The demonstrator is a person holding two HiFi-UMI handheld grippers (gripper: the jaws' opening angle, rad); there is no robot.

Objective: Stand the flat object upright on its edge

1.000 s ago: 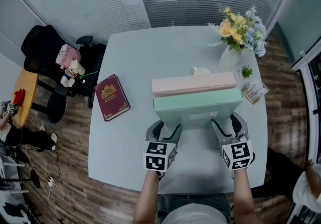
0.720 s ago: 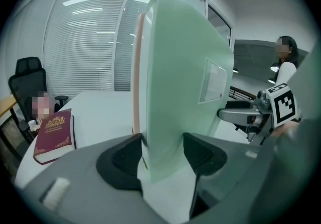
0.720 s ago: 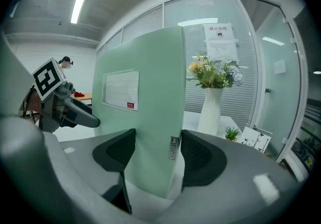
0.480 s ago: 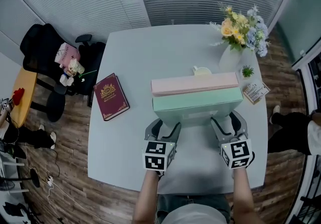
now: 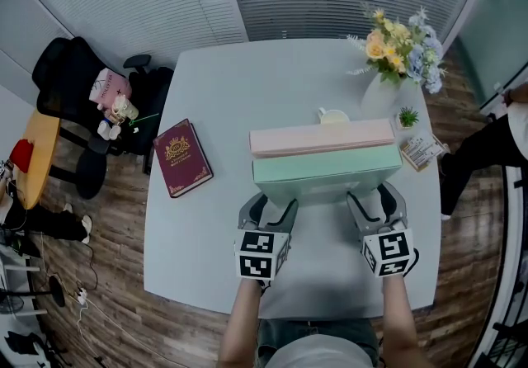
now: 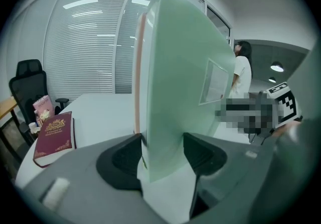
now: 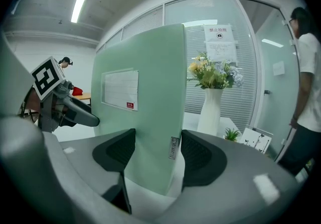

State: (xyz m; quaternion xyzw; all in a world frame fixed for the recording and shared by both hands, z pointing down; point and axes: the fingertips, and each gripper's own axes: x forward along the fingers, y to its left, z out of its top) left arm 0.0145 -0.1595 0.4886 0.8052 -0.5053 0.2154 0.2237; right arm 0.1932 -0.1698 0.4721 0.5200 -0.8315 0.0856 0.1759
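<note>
The flat green box (image 5: 326, 170) sits on the desk (image 5: 231, 86) just on the person's side of the flower vase (image 5: 378, 98) and a bit left of it. It's already up on a long edge, w/ its broad faces near vertical. A pink panel (image 5: 318, 138) lies against the face turned toward the vase; can't tell if it's part of the box or a separate thing. The left hand-held gripper (image 5: 271, 208) is clamped on the bottom corner farther from the vase, and the right hand-held gripper (image 5: 375, 200) on the bottom corner nearer it. In both gripper views the dark pads press on opposite faces, w/ the box's thickness filling the gap. Pinching low at the two ends prob. makes sense, since it stops a tall thin slab from twisting or tipping toward or away from the vase while it gets balanced. The printed label (image 7: 119, 90) is on the face turned away from the vase, toward the person. Whether the bottom edge bears fully on the desk isn't clear, as the gripper bodies cover that line. Judgement: the task is nearly done, and what's left is to check balance and let go gently, one side at a time. The red book (image 5: 183, 158), well left of the vase, plays no part.
</note>
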